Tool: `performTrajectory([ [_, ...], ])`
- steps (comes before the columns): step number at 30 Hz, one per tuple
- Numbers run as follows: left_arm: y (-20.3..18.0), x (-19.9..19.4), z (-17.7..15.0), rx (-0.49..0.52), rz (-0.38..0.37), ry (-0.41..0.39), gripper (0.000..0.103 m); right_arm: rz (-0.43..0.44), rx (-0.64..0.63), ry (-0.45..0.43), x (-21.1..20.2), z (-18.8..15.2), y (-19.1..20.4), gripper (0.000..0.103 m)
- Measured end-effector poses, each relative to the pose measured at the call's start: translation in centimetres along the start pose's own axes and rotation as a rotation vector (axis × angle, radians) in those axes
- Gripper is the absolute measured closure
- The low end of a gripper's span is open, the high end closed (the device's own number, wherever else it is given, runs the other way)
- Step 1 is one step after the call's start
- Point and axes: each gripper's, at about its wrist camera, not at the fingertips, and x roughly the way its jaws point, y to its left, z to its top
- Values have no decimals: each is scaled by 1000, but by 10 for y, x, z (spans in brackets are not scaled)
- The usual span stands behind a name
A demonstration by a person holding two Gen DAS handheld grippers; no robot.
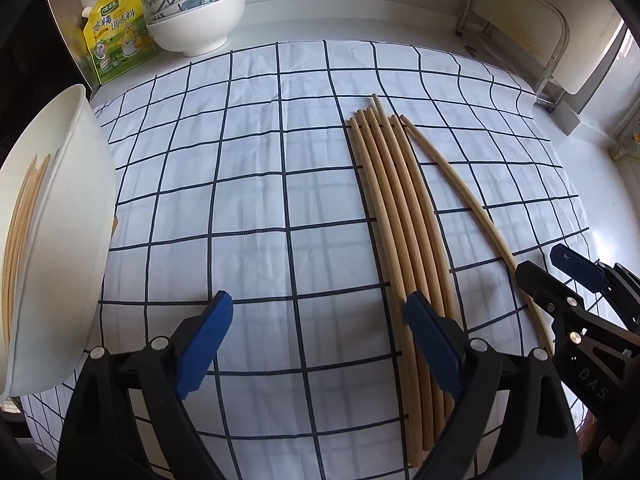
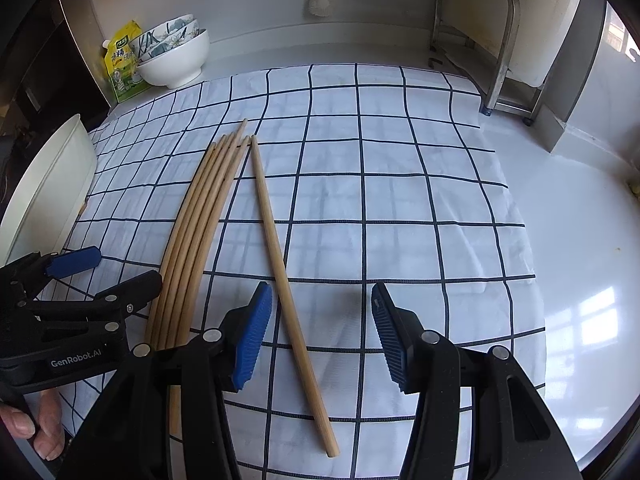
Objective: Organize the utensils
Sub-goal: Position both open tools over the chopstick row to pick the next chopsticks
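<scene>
Several wooden chopsticks (image 1: 404,216) lie bundled side by side on the checked cloth (image 1: 248,184); they also show in the right wrist view (image 2: 200,232). One single chopstick (image 2: 280,264) lies apart to their right, also seen in the left wrist view (image 1: 472,200). My right gripper (image 2: 320,332) is open, its jaws either side of the single chopstick's near part. My left gripper (image 1: 316,344) is open and empty, its right pad over the bundle's left edge. A white container (image 1: 52,240) at the left holds more chopsticks (image 1: 20,224).
Stacked bowls (image 1: 196,12) and a yellow seasoning packet (image 1: 116,32) stand at the back left. A metal rack (image 2: 496,40) stands at the back right. Bare white counter (image 2: 580,240) lies right of the cloth.
</scene>
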Motion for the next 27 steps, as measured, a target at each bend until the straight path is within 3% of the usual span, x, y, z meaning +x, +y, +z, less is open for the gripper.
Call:
performTrajectory([
  [27, 9, 3, -8, -18, 48, 26, 14, -3, 7, 0, 2, -1, -3, 53],
])
